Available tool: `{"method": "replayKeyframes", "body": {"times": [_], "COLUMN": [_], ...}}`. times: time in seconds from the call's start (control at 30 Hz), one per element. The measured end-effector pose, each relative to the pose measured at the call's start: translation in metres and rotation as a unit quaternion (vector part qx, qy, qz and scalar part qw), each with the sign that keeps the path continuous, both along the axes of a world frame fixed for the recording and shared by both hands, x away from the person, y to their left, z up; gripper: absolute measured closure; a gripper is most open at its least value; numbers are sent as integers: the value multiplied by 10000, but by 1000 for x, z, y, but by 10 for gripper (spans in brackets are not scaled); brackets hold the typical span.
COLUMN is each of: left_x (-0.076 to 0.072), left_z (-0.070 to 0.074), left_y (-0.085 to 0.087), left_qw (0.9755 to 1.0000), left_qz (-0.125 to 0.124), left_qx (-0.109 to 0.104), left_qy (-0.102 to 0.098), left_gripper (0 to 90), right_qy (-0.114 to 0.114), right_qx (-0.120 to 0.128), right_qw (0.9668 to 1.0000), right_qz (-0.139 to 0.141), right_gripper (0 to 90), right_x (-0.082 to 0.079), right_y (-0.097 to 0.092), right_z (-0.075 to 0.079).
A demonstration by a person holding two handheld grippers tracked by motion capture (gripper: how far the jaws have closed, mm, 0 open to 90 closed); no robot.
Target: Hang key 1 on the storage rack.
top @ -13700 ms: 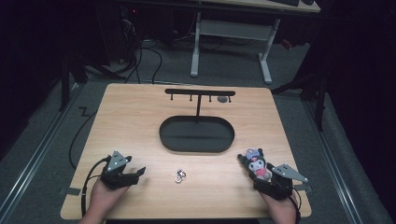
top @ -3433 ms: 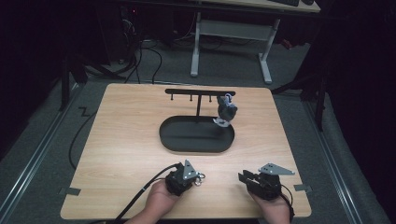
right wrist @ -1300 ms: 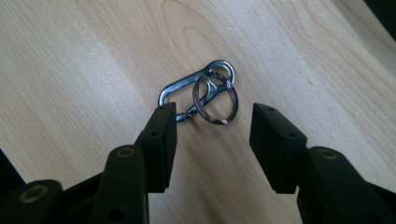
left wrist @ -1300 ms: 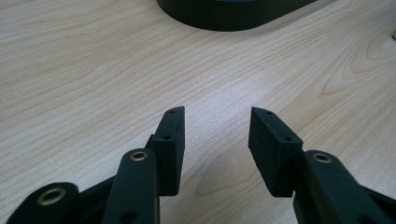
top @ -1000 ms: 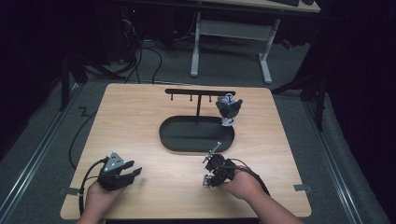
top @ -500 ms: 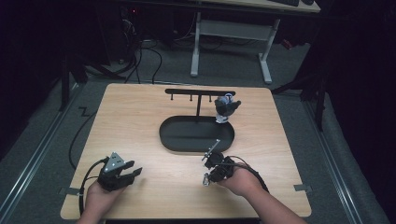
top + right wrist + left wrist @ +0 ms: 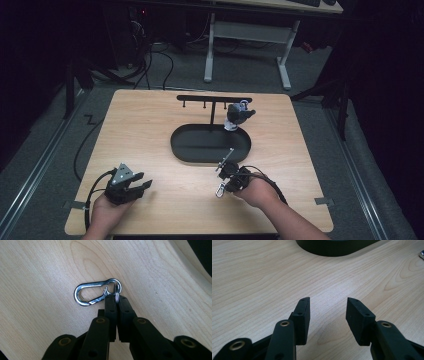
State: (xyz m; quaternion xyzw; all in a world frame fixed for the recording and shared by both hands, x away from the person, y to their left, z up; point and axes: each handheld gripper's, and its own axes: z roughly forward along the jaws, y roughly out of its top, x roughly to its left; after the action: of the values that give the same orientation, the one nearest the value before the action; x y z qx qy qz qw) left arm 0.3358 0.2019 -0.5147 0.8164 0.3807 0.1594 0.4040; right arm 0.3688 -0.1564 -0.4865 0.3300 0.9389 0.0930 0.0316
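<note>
Right gripper [image 7: 115,298] fingers just closed since half-second-earlier frame, now pinching small split ring [image 7: 116,295] of silver carabiner clip [image 7: 96,292]; hand itself unmoved. Left gripper [image 7: 327,312] unchanged, fingers apart, nothing between. Clip lies flat on table [image 7: 150,130], loop stretching left from right fingertips in right gripper view. Bare wood all round clip; black oval tray [image 7: 200,147] just beyond fingers, table's near edge behind hand. Clip polished metal, pear-shaped, spring gate shut. Plush keychain [image 7: 237,115] hangs on rack [image 7: 213,98] above tray.
</note>
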Motion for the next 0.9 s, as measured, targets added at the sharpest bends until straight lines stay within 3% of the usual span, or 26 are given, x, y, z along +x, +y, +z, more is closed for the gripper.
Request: {"method": "replayKeyframes", "body": {"times": [0.17, 0.33, 0.9], "left_x": [0, 0, -1], "left_z": [0, 0, 0], "left_y": [0, 0, 0], "left_qw": [10000, 10000, 10000], "left_qz": [-9, -8, -31], "left_qx": [18, 12, 19], "left_qy": [2, 7, -14], "left_gripper": [550, 550, 549], "right_qy": [82, 130, 149], "right_qx": [14, 114, 12], "right_qw": [10000, 9998, 9998], "right_qz": [-14, -65, -141], "right_gripper": [890, 892, 892], "right_x": [1, 0, -2], "right_y": [-1, -4, -23], "right_z": [1, 10, 70]}}
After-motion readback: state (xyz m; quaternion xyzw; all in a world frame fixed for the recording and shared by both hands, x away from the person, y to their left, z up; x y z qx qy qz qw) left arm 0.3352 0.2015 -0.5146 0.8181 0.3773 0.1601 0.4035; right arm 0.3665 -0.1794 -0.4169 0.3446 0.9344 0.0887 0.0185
